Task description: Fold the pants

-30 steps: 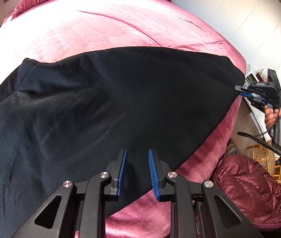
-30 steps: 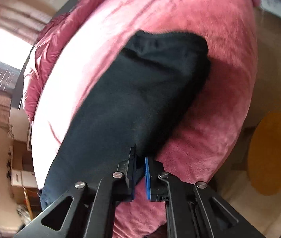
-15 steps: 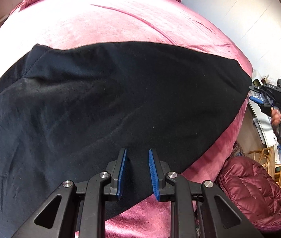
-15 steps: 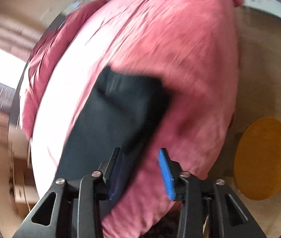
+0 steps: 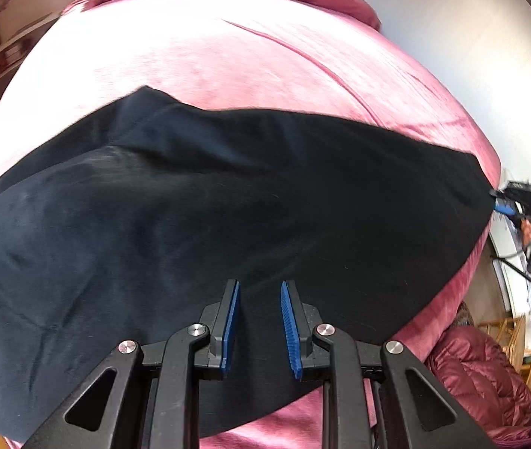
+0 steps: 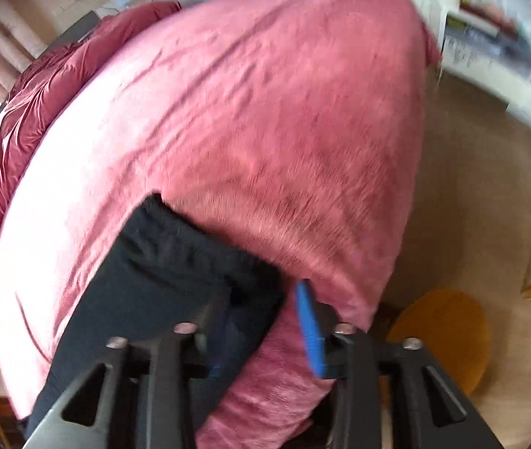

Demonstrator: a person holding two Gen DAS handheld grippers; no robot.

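Black pants (image 5: 228, 217) lie spread flat across a pink velvet bed (image 5: 228, 60). My left gripper (image 5: 259, 295) is open and empty, its blue pads just above the pants' near edge. My right gripper (image 5: 504, 205) shows at the far right of the left wrist view, by the pants' right end. In the right wrist view the right gripper (image 6: 261, 299) is open, the end of the pants (image 6: 160, 269) lying under its left finger. That view is blurred by motion.
The bed's pink cover (image 6: 265, 119) runs to an edge at the right, with beige floor (image 6: 471, 205) beyond. A round yellow stool (image 6: 441, 336) stands by the bed. A maroon puffer jacket (image 5: 482, 381) lies low right. Shelves (image 6: 497, 52) line the far wall.
My right gripper has opened and let go of the pants' end, then swung right. The pants now lie lower on the bed. My left gripper stays open and has tilted.
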